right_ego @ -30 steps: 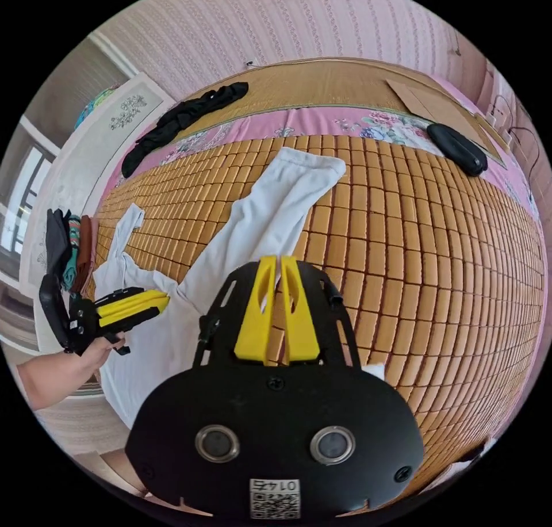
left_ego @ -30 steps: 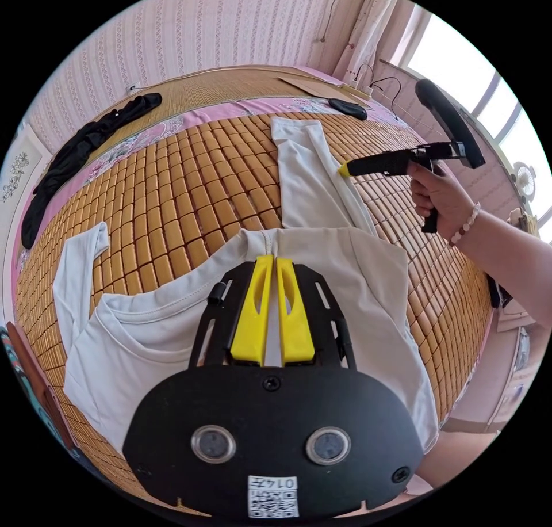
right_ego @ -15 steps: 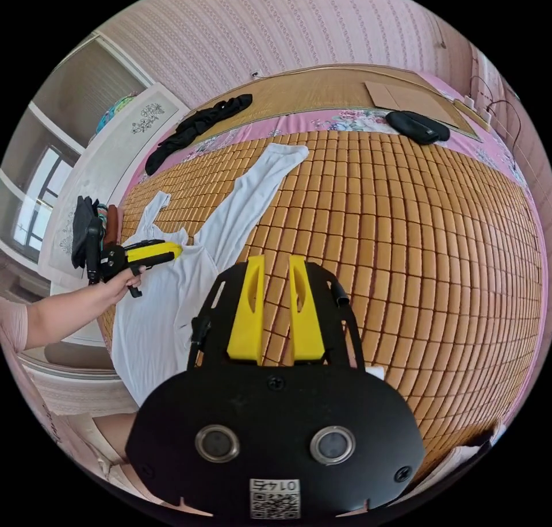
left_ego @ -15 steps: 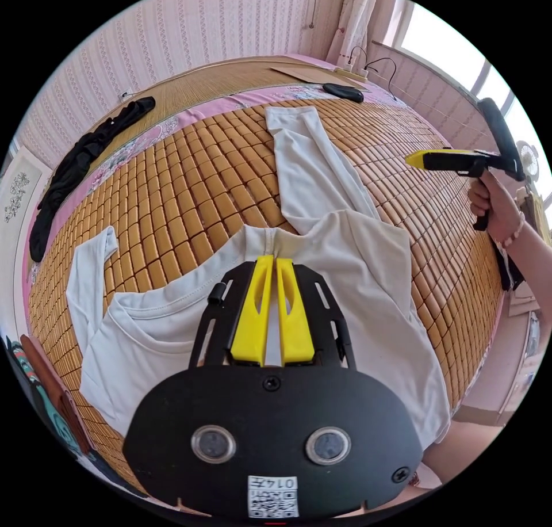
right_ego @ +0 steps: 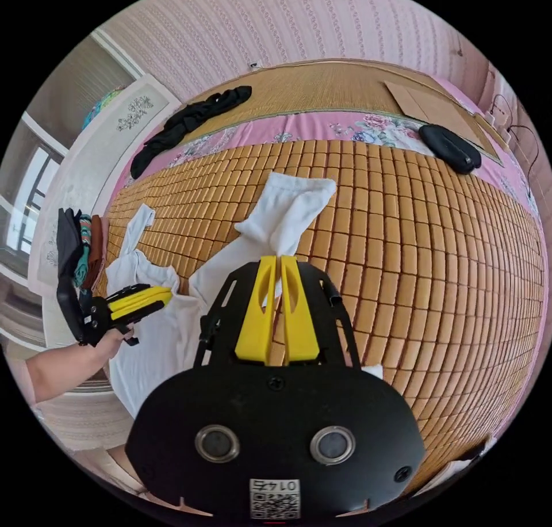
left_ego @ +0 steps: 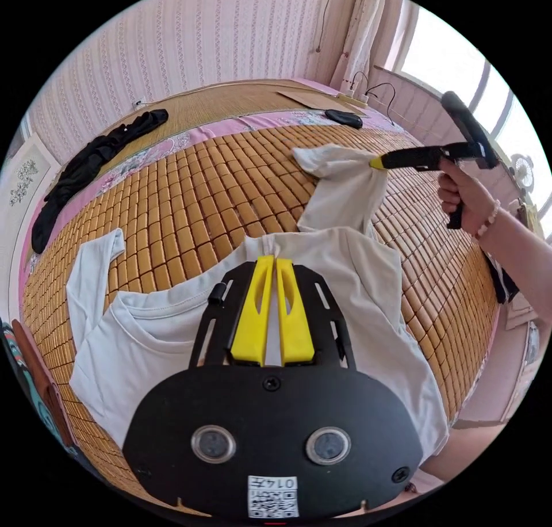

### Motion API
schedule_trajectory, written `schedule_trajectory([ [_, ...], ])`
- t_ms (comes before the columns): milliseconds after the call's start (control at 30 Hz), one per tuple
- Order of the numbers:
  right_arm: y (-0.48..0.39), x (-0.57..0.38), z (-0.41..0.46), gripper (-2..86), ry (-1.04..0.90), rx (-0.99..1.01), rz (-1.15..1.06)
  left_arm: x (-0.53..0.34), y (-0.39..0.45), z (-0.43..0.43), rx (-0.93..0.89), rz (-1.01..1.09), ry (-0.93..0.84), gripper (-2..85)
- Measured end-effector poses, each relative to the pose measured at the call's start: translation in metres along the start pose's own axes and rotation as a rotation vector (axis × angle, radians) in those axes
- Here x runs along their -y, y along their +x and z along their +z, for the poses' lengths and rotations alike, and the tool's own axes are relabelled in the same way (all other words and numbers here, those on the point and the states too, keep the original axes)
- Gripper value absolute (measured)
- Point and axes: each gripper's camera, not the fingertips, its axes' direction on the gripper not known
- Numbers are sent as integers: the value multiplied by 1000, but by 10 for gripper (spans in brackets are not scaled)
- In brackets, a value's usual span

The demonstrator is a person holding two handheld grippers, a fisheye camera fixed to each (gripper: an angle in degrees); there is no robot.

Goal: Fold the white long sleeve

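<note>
White long-sleeve shirt (left_ego: 368, 297) is spread on a bamboo mat (left_ego: 190, 193) covering a bed. In the left gripper view, the left claw (left_ego: 275, 258) is pressed together on a pinch of the shirt's shoulder fabric. One sleeve (left_ego: 345, 190) is lifted off the mat by the right claw (left_ego: 376, 162), held in a hand (left_ego: 463, 196). A black garment (left_ego: 86, 170) is seen lying at the mat's far edge.

In the right gripper view, the right claw (right_ego: 278, 258) is closed on the bunched sleeve (right_ego: 287, 213), its cuff flopped onto the mat (right_ego: 414, 251). The left claw (right_ego: 164, 297) is seen at the shirt's (right_ego: 161, 343) shoulder, with a black pouch (right_ego: 449, 147) far off.
</note>
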Motion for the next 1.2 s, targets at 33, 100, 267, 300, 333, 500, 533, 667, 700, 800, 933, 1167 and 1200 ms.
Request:
schedule_trajectory([
  [33, 10, -25, -22, 7, 27, 28, 35, 1, 0, -10, 3, 12, 55, -10],
  [100, 22, -74, -58, 7, 53, 37, 91, 5, 0, -23, 1, 28, 98, -10],
  [267, 29, -204, -139, 9, -64, -41, 298, 15, 4, -32, -6, 77, 114, -10],
  [300, 29, -225, -153, 10, -92, -75, 345, 18, 7, -28, -7, 103, 95, -10],
  [333, 30, -241, -163, 11, -90, -128, 370, 21, 10, -22, -8, 118, 73, -10],
  [500, 69, -289, -141, 23, -132, -296, 475, 31, 20, 10, 43, 85, -31, -9],
  [533, 79, -301, -131, 31, -159, -303, 513, 33, 21, 9, 52, 72, -29, -8],
  [667, 95, -342, -116, 111, -165, -214, 606, 38, 21, -12, 96, 33, 42, -6],
  [700, 100, -356, -114, 124, -158, -189, 648, 40, 22, -21, 99, 23, 62, -6],
  [800, 109, -389, -104, 133, -166, -223, 710, 42, 40, -38, 79, 65, 95, -6],
  [933, 116, -409, -77, 118, -173, -164, 695, 42, 100, -22, -138, 198, -8, 3],
  [1167, 121, -442, -82, 9, -143, -179, 674, 32, 191, 7, -351, 377, -144, 11],
  [1200, 120, -451, -95, 6, -92, -164, 670, 31, 200, 7, -360, 401, -149, 12],
])
